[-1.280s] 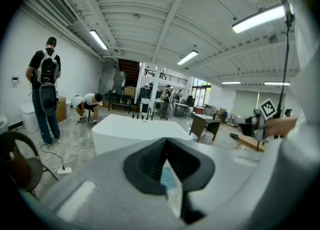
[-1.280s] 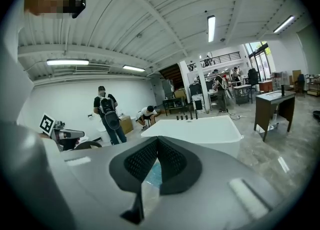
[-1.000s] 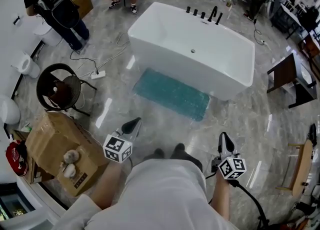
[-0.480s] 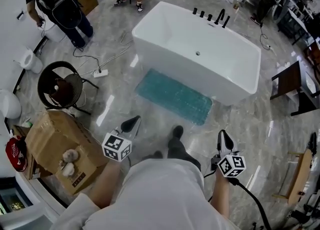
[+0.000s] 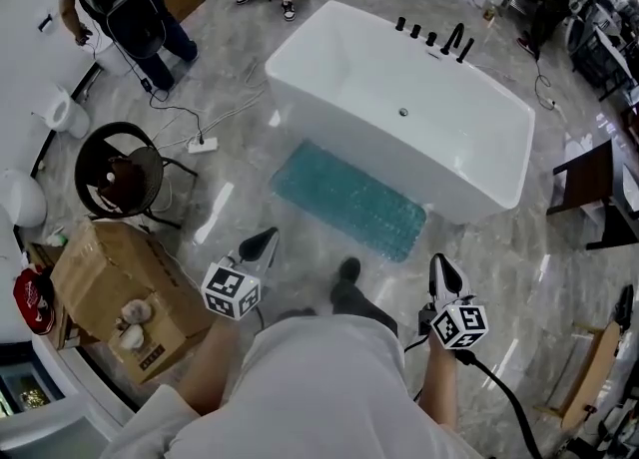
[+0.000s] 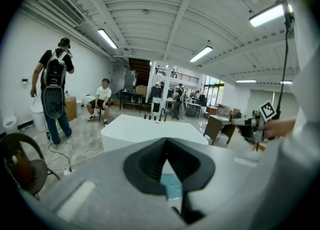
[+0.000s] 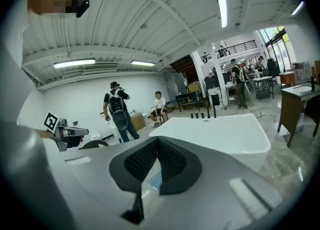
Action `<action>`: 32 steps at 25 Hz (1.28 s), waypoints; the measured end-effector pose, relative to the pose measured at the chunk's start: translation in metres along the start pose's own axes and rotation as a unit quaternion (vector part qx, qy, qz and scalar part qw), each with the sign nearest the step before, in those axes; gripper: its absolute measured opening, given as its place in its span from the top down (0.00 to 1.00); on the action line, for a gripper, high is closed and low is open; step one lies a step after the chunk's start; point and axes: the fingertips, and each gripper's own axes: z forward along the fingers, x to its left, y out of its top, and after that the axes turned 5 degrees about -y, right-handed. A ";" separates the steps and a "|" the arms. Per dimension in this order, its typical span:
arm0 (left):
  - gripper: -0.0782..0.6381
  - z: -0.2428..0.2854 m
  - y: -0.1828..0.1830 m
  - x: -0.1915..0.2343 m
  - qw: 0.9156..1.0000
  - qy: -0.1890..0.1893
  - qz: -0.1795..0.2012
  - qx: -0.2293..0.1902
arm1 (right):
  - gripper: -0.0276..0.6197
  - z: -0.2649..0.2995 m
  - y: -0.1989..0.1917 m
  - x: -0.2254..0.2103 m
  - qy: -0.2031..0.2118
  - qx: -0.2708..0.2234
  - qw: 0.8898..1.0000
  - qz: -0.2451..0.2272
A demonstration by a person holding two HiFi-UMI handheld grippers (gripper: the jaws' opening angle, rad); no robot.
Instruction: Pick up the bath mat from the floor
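Stepping forward, I am bringing both grippers closer to the bath mat (image 5: 349, 200), which is lying flat on the floor (image 5: 499, 277) just beside the front wall of the bathtub (image 5: 439, 193). Its long axis is running along that wall, across my path. The left gripper (image 5: 264, 241) and right gripper (image 5: 442, 269) are both clenched on nothing, each facing one end of the mat, and the right one is looking slightly nearer.

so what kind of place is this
Probably a big open hall or lab staged as a bathroom, not a home: a freestanding tub with a bath mat beside it, a cardboard box, a desk and a person standing about.
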 end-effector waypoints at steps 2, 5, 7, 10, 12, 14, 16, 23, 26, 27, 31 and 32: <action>0.89 0.018 0.007 0.003 1.000 0.003 0.000 0.002 | 0.95 0.017 0.008 -0.013 0.009 0.004 1.000 -0.003; 0.89 0.048 0.019 0.002 1.000 -0.010 0.001 0.000 | 0.95 0.041 0.020 -0.038 0.017 0.011 1.000 -0.008; 0.89 0.067 0.027 0.002 1.000 -0.016 -0.003 -0.004 | 0.95 0.056 0.028 -0.057 0.023 0.014 1.000 -0.009; 0.89 0.094 0.037 0.010 1.000 -0.004 -0.011 -0.007 | 0.95 0.078 0.036 -0.078 0.037 0.021 0.999 -0.014; 0.89 0.110 0.041 0.016 1.000 0.003 -0.011 -0.006 | 0.95 0.091 0.038 -0.087 0.053 0.026 0.998 -0.021; 0.89 0.125 0.045 0.019 1.000 0.008 -0.009 -0.005 | 0.95 0.102 0.040 -0.093 0.069 0.030 0.997 -0.031; 0.89 0.136 0.048 0.023 1.000 0.012 -0.005 -0.001 | 0.95 0.112 0.042 -0.097 0.078 0.037 0.996 -0.039; 0.89 0.162 0.052 0.031 1.000 -0.002 -0.005 0.014 | 0.95 0.137 0.040 -0.103 0.078 0.046 0.995 -0.030; 0.89 0.171 0.061 0.040 1.000 -0.021 -0.012 0.006 | 0.95 0.147 0.040 -0.107 0.059 0.048 0.997 -0.018; 0.89 0.174 0.065 0.044 1.000 -0.026 -0.011 0.003 | 0.95 0.150 0.040 -0.109 0.050 0.049 0.997 -0.013; 0.89 0.184 0.079 0.070 0.999 -0.035 0.005 -0.005 | 0.95 0.161 0.038 -0.112 0.019 0.050 0.999 0.002; 0.89 0.187 0.082 0.078 0.999 -0.038 0.008 -0.004 | 0.95 0.164 0.039 -0.110 0.013 0.051 0.999 0.002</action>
